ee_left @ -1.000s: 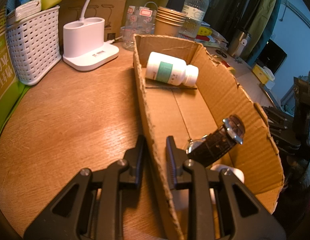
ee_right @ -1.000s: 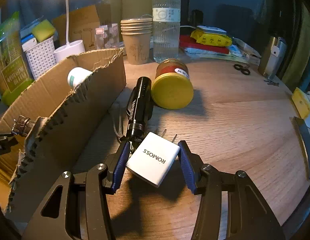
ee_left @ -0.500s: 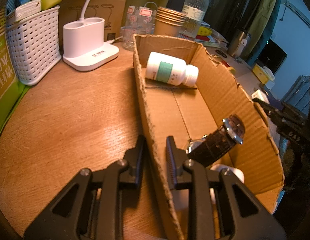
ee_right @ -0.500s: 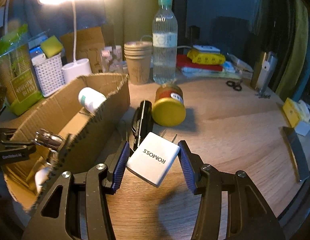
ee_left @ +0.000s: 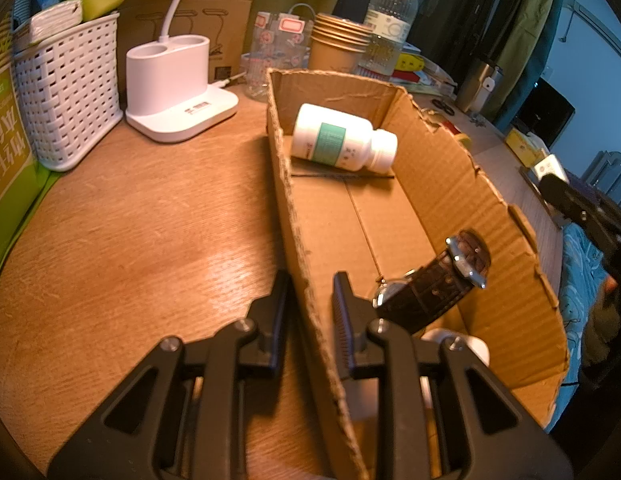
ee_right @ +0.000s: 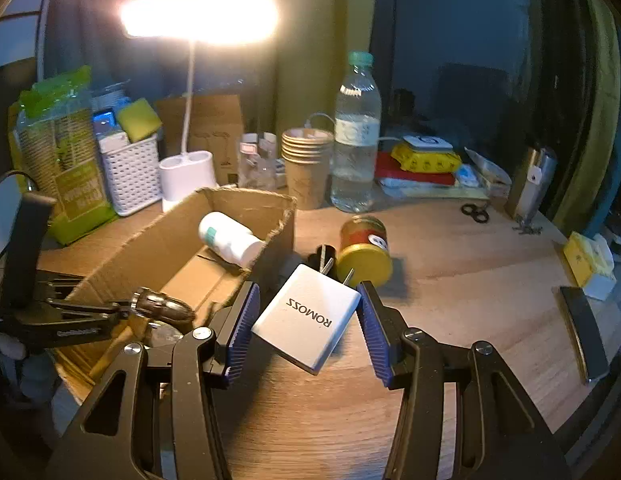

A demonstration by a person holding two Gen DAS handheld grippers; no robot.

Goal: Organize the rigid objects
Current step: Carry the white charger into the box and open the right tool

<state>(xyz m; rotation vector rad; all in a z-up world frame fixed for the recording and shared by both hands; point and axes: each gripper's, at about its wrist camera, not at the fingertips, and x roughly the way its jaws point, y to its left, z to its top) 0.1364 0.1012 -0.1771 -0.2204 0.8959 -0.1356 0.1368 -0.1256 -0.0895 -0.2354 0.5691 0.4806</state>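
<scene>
My left gripper is shut on the near side wall of the open cardboard box, one finger inside and one outside. Inside the box lie a white pill bottle at the far end and a dark-strapped watch leaning on the right wall. My right gripper is shut on a white charger block, held above the table just right of the box. A yellow-lidded jar and a black flashlight lie on the table beyond it.
A white lamp base, a white basket, stacked paper cups and a water bottle stand behind the box. Scissors and a yellow packet lie at the right. The table edge curves along the right.
The right gripper has risen with the charger, lifting it off the table and away from the flashlight. The left gripper has kept its hold on the box wall without moving.
</scene>
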